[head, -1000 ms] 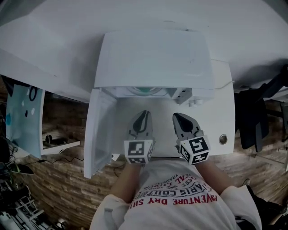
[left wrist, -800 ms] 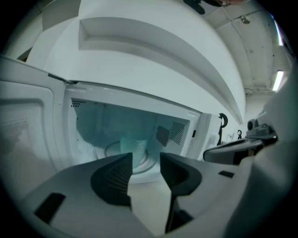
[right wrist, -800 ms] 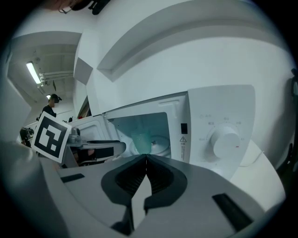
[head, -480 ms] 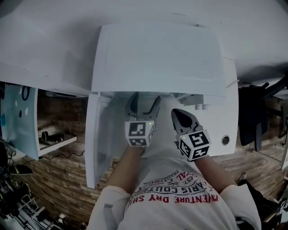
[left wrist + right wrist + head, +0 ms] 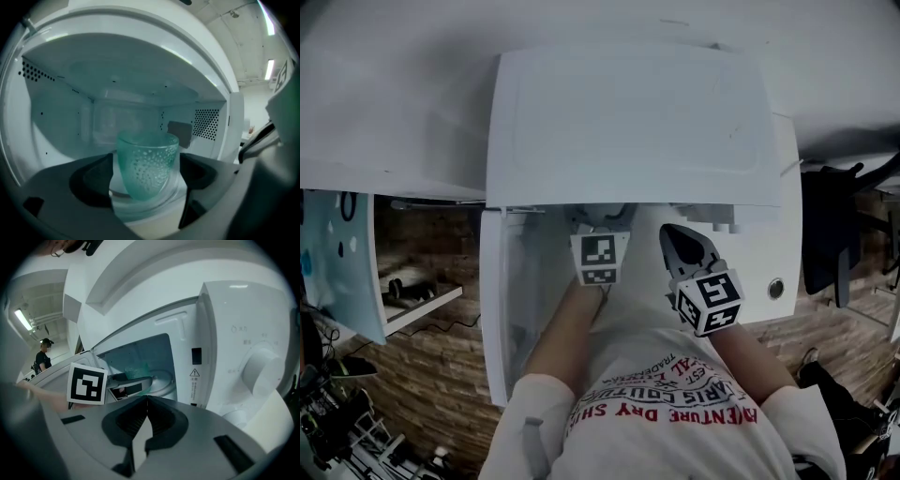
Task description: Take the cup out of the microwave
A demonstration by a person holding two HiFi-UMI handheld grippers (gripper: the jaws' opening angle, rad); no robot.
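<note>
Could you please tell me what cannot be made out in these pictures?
Left gripper view: whether the cup holds anything; its glass is blurred.
Head view: the cup and the left tool's tips, under the microwave's top.
Right gripper view: panel print, too small; the left tool covers most of the cup.

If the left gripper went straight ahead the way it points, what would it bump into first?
Most likely the green cup. It stands upright inside the microwave, right in line with the gap between the open jaws of the left gripper. How near the cup is to the jaws is hard to judge.
</note>
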